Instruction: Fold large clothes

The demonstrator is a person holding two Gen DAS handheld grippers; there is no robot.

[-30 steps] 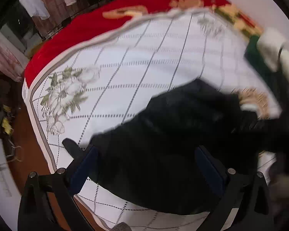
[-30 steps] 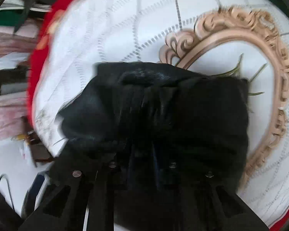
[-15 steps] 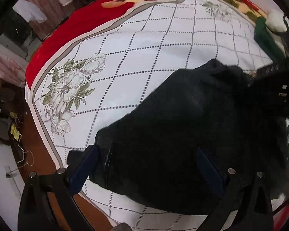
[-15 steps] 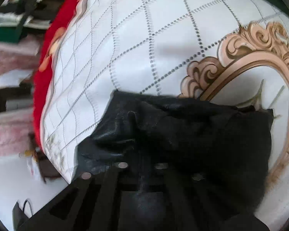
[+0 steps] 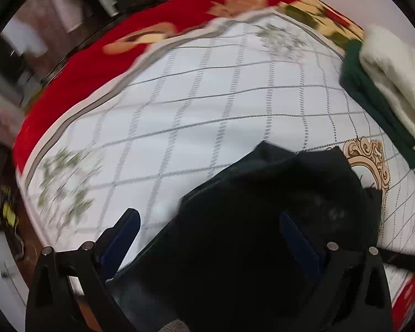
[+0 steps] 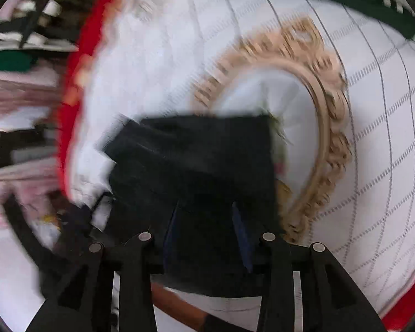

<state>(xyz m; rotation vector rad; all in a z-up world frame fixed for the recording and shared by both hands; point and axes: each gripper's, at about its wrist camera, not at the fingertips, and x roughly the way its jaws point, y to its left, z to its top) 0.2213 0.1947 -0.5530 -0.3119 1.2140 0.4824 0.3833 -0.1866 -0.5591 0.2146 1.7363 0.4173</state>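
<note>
A black garment (image 5: 262, 221) lies bunched on the white checked bedspread (image 5: 193, 110), near its front edge. My left gripper (image 5: 210, 238) is open above it, with one blue-padded finger (image 5: 121, 235) over the bedspread and the other (image 5: 298, 240) over the cloth. In the right wrist view the same black garment (image 6: 196, 166) is folded into a block. My right gripper (image 6: 204, 227) has its fingers partly closed with the cloth between them. The view is blurred, so the grip itself is not clear.
A folded green and cream garment (image 5: 384, 83) lies at the bed's right side. A red blanket (image 5: 96, 63) borders the bedspread at the back. A gold ornate frame print (image 6: 323, 127) marks the bedspread by the black garment. Cluttered furniture (image 6: 16, 55) and floor lie beyond the bed's left edge.
The black garment has been drawn into a more compact block. Both views have swung quickly. The right gripper's fingers now stand further apart around the cloth.
</note>
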